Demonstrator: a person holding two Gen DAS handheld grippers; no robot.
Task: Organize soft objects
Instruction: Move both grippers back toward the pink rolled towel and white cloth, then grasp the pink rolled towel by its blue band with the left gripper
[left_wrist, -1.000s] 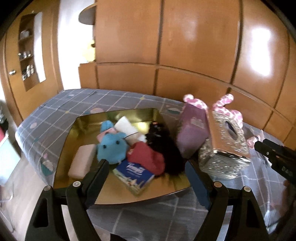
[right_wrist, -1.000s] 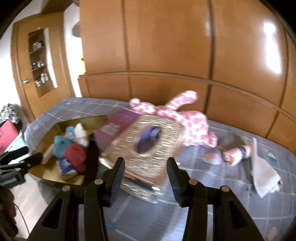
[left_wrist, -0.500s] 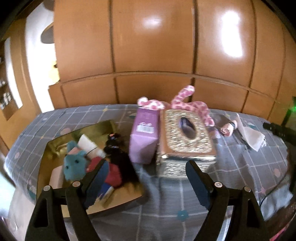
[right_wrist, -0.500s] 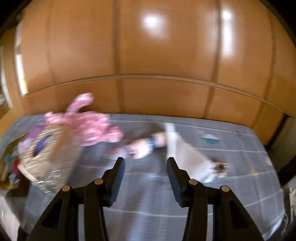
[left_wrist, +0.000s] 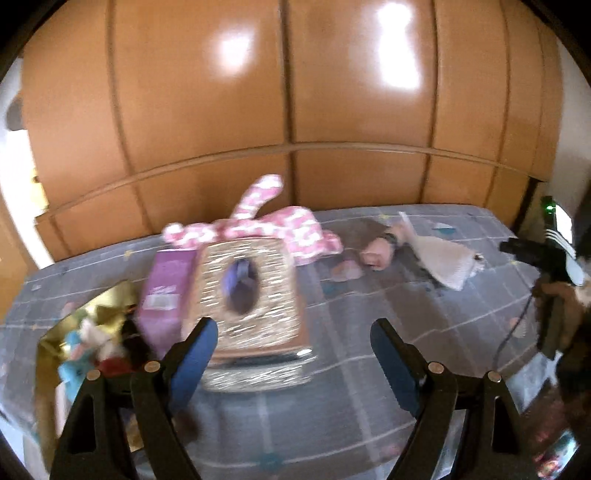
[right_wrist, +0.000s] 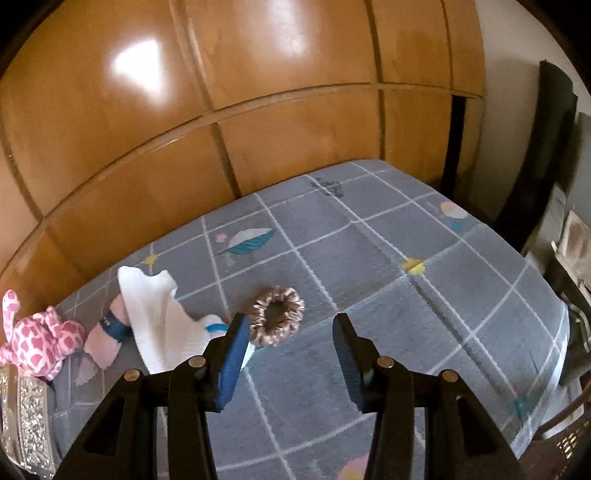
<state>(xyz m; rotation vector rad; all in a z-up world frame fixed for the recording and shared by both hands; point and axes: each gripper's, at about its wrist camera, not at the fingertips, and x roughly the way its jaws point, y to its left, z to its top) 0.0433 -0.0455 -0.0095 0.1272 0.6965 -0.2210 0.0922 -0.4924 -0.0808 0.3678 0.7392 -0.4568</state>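
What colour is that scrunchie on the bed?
The scrunchie is shiny light brown, clearest in the right wrist view.

Left wrist view motion-blurred: contents of gold tray (left_wrist: 55, 328) unreadable, just smeared blue, white, red, black; label on purple box (left_wrist: 166, 291) illegible. Right wrist view: glitter tissue box (right_wrist: 26, 417) and pink plush (right_wrist: 37, 339) cut off at left edge; left finger (right_wrist: 232, 354) hides corner of white cloth (right_wrist: 159, 325).
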